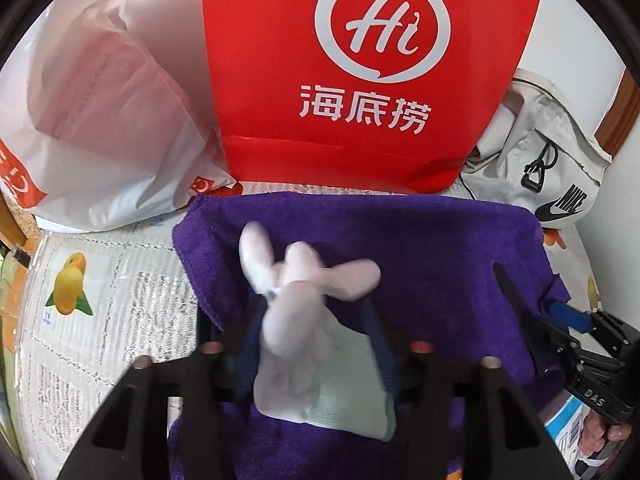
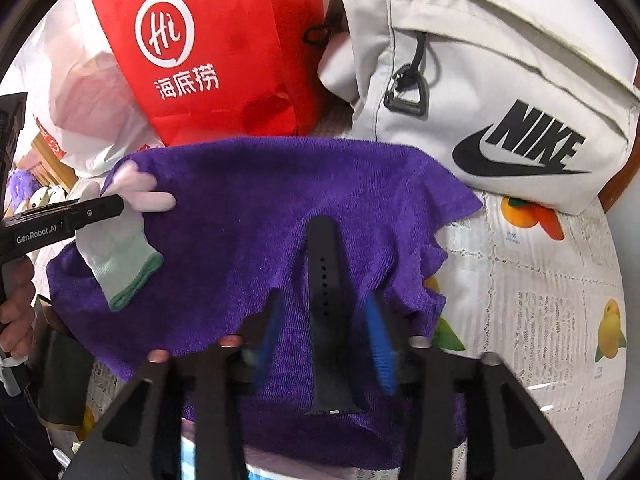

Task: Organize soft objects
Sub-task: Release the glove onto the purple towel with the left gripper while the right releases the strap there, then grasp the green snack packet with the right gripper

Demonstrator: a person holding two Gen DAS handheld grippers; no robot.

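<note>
A purple towel (image 1: 420, 248) lies spread on the table, also in the right wrist view (image 2: 256, 208). My left gripper (image 1: 312, 320) is shut on a white glove (image 1: 296, 320) with a green cuff and holds it above the towel; the glove is blurred. It shows at the left of the right wrist view (image 2: 120, 248), hanging from the left gripper (image 2: 96, 210). A black watch strap (image 2: 328, 304) lies on the towel between the blue fingers (image 2: 380, 344) of my right gripper (image 2: 324, 340), which is open around it. The strap also shows in the left wrist view (image 1: 516, 304).
A red paper bag (image 1: 360, 72) stands behind the towel, a white plastic bag (image 1: 100, 112) to its left. A white Nike bag (image 2: 500, 92) lies at the back right. The tablecloth (image 2: 540, 300) has a fruit print.
</note>
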